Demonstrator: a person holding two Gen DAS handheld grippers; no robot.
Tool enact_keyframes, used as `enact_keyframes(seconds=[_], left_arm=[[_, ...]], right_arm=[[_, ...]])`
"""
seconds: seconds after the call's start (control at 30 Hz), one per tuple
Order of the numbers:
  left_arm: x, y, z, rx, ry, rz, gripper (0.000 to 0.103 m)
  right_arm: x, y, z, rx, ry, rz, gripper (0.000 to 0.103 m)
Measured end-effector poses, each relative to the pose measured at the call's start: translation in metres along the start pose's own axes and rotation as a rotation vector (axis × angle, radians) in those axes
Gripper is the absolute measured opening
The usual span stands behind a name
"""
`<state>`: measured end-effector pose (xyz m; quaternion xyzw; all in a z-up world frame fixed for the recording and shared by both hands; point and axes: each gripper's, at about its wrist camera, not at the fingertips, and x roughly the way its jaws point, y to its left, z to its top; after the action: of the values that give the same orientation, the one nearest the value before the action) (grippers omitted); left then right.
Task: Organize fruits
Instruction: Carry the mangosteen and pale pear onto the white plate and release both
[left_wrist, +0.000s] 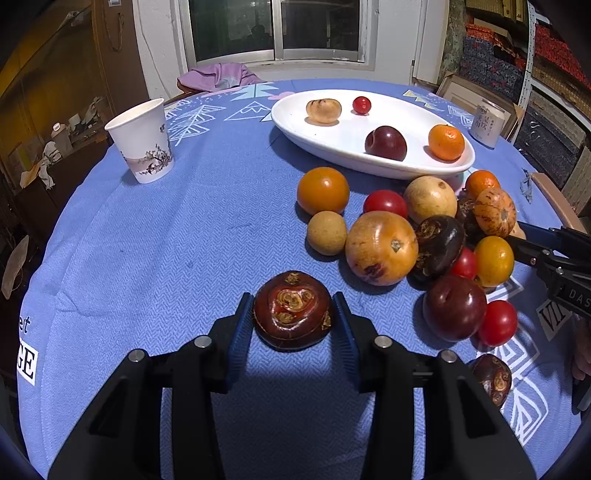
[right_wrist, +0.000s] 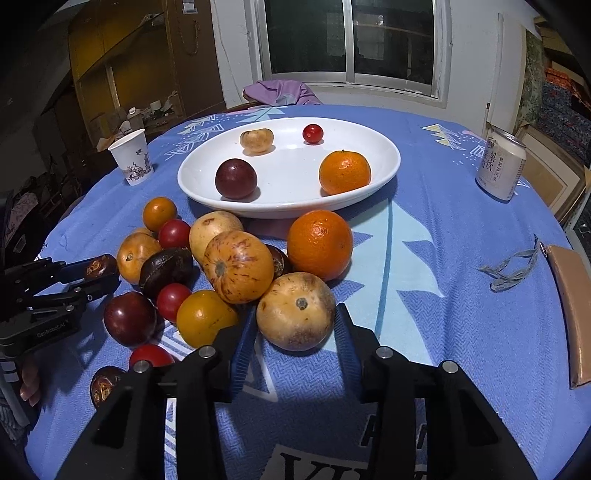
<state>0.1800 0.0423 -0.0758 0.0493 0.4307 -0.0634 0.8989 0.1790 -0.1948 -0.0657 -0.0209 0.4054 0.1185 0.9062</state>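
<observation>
I'm seeing a woven, matt blue cloth (left_wrist: 155, 258) covering the surface, a glossy white ceramic-looking dish (right_wrist: 207, 162), a paper cup (left_wrist: 142, 142), and ribbed blue pads (left_wrist: 240, 332) on my matt black plastic-looking left tool (left_wrist: 293, 321).

We see a paper cup (left_wrist: 142, 142) with a tree picture standing on the blue cloth (left_wrist: 177, 240) that covers the bench. A white can (right_wrist: 500, 166) stands on the far right side. A purple cloth (right_wrist: 280, 92) lies under the window (right_wrist: 351, 40). A grey string (right_wrist: 511, 267) lies near the edge.
</observation>
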Motion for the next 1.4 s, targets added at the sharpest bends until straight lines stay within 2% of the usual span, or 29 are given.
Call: enact_keyframes(seconds=[0.27, 0.47, 0.73, 0.87, 0.97, 1.03, 1.13, 1.27, 1.4], left_arm=[[-0.004, 0.006, 0.001, -0.031, -0.013, -0.018, 0.042], [-0.02, 0.01, 0.004, -0.054, -0.086, -0.028, 0.042], [-0.009, 0.01, 0.002, -0.051, -0.043, -0.013, 0.042], [-0.024, 0.016, 0.008, -0.081, -0.111, 0.002, 0.042], [-0.032, 0.017, 0.029, -0.085, -0.142, -0.004, 0.042], [-0.034, 0.013, 0.049, -0.074, -0.158, 0.01, 0.042], [-0.032, 0.003, 0.087, -0.066, -0.179, -0.006, 0.042], [-0.012, -0.013, 0.129, -0.073, -0.181, -0.036, 0.042], [0.025, -0.016, 0.154, -0.114, -0.131, -0.056, 0.042]], right_arm=[[-0.02, -0.012, 0.003, 0.035, -0.08, -0.04, 0.043], [-0.017, -0.023, 0.004, 0.077, -0.068, -0.049, 0.043], [-0.014, -0.019, 0.001, 0.074, -0.054, -0.046, 0.043], [-0.032, -0.025, 0.005, 0.102, -0.128, -0.032, 0.043], [-0.037, -0.028, 0.013, 0.113, -0.134, -0.007, 0.043], [-0.038, -0.028, 0.029, 0.103, -0.144, -0.01, 0.043], [-0.037, -0.032, 0.064, 0.112, -0.158, -0.007, 0.043], [-0.015, -0.033, 0.101, 0.126, -0.14, 0.027, 0.043], [0.022, -0.036, 0.126, 0.15, -0.097, 0.024, 0.043]])
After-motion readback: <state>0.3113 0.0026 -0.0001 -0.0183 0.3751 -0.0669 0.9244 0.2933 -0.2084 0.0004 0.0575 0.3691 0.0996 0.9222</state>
